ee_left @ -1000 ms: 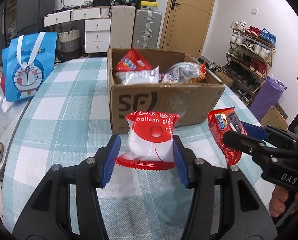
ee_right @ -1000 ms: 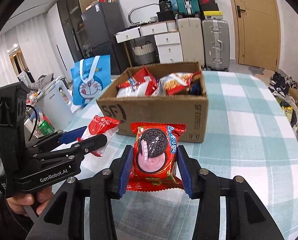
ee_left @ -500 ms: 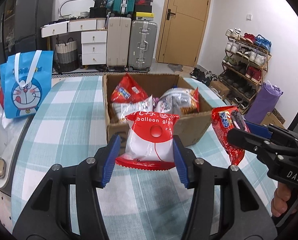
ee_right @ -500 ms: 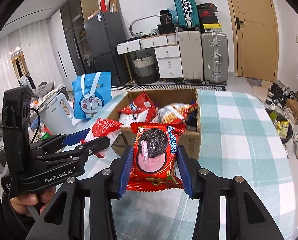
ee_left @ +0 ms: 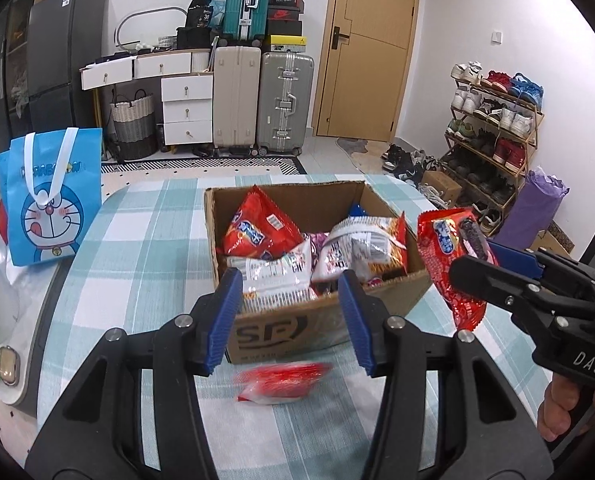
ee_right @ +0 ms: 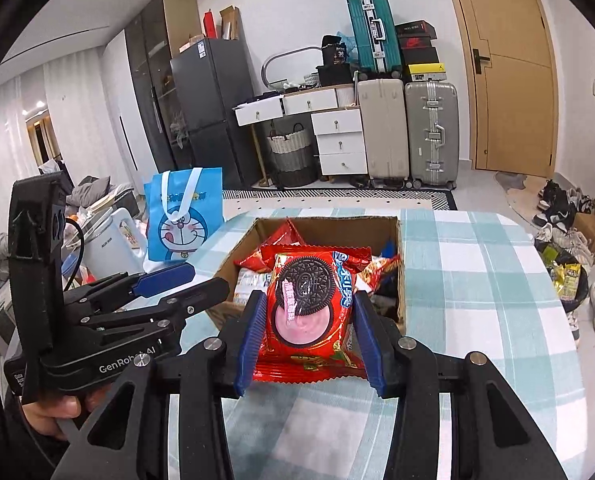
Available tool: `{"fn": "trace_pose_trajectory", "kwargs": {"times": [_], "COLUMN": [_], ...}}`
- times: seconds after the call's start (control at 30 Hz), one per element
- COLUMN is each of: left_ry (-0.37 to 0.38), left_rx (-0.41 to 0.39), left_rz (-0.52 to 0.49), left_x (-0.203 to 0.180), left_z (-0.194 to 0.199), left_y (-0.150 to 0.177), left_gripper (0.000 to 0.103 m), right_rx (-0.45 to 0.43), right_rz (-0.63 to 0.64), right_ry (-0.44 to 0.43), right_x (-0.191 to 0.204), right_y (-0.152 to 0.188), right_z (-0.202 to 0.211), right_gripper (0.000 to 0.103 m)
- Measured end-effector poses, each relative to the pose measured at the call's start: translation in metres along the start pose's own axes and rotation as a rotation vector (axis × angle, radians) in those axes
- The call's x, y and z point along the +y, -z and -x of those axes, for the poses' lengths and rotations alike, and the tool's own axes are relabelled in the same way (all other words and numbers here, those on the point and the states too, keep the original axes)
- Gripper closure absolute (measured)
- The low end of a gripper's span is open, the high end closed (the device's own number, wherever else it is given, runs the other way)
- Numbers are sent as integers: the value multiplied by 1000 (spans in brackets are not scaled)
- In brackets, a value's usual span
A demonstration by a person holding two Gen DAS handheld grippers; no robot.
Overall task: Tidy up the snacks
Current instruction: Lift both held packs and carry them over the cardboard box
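1. Left wrist view: two grippers, one cardboard box (ee_left: 281, 334), one blue cartoon bag (ee_left: 51, 200) standing at the far left edge of the checked table (ee_left: 137, 248).
2. My left gripper (ee_left: 291, 312) hangs over the box's near wall. Its jaws have just been closing a little, yet they stand apart with nothing between the pads.
3. One red-and-white packet (ee_left: 283, 382) lies blurred on the cloth just in front of the box, below my left jaws, outside the box.
4. My right gripper (ee_right: 309, 320) is clamped on one red cookie packet (ee_right: 309, 312), a pad pressed against each side. The packet stands upright, clear of the table, in front of the box's open top.
5. The box stands open and is well filled: a red packet (ee_left: 257, 228) leans at the left, and silver-white packets (ee_left: 277, 272) lie across the middle and right. I see at least four; a full count I cannot give.
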State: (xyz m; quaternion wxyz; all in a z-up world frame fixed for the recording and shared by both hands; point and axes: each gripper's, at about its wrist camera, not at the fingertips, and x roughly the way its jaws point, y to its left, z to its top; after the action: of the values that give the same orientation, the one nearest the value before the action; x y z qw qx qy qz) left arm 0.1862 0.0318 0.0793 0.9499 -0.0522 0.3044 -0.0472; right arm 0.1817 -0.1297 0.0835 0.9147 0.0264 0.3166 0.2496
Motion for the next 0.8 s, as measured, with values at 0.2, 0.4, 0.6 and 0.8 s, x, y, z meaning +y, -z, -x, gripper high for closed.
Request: {"fn": "trace_pose_trajectory", "kwargs": {"times": [0.2,0.4,0.6,0.8], "left_ry": [-8,-32,-70,-110], "left_rx": [21,26,43,106], "left_rz": [12,21,49,106], "left_x": [6,20,45,79], "left_z": [-4,-2,9,7], "left_y": [1,9,30,59], "left_gripper": [57,57,57,52], "right_rx": [3,0,-4,11], "right_rz": [2,1,-3,-6], "right_ry": [4,9,5,-4], "right_x": [-2,-6,-6,-5], "right_y": [-2,-1,3,8], "right_z": [-5,-8,-9,-15], "right_gripper": [59,59,59,59]}}
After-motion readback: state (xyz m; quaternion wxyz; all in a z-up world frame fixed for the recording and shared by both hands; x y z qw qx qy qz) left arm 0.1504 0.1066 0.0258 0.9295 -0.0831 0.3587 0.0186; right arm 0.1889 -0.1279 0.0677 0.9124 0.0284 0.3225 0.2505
